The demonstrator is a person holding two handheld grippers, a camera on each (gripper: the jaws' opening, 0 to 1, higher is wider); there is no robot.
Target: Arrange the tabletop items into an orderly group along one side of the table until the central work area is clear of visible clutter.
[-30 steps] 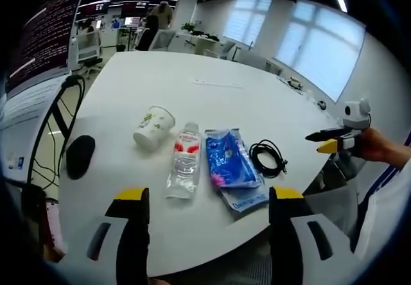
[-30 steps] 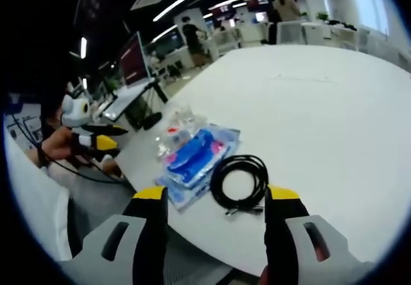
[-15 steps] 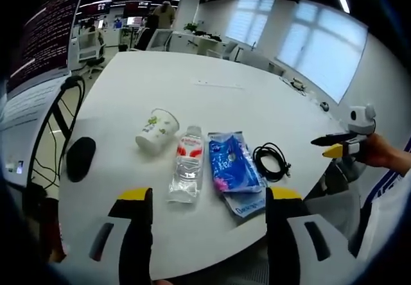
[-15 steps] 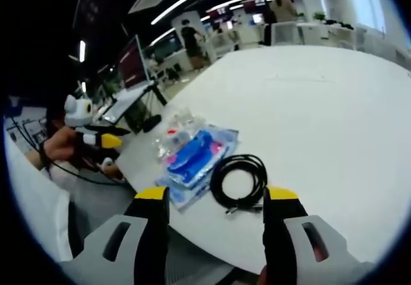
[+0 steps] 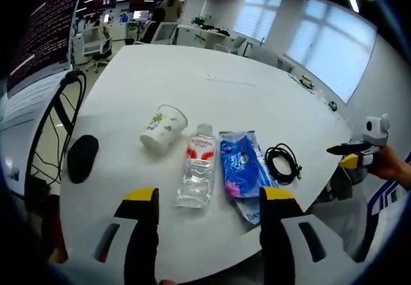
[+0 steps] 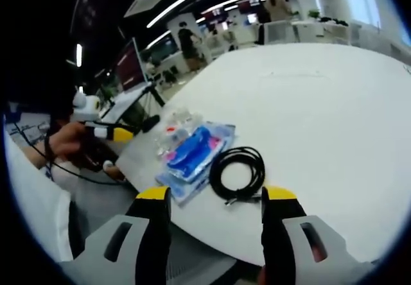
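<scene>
Although the near rim of the white desk is cut off behind the left claw in the left gripper view, the row of things along that rim reads clearly: a paper cup printed with green leaves lying on its side, a clear plastic water bottle with a red label lying flat just beside it, a glossy blue packet next, partly hidden at its lower end by the claw's right jaw, and a coiled black cable nearest the desk's right edge. A flat black oval pad sits apart near the left edge. The left claw's yellow-tipped jaws stand spread, holding nothing. Beyond the row, the round desk is broad, smooth and bare toward its far side. In the right gripper view the right claw is likewise spread and empty, hovering off the desk's edge, with the cable just ahead between the jaws, the packet touching its left, and the bottle beyond, too blurred to make out its label. The text on the packet is unreadable.
</scene>
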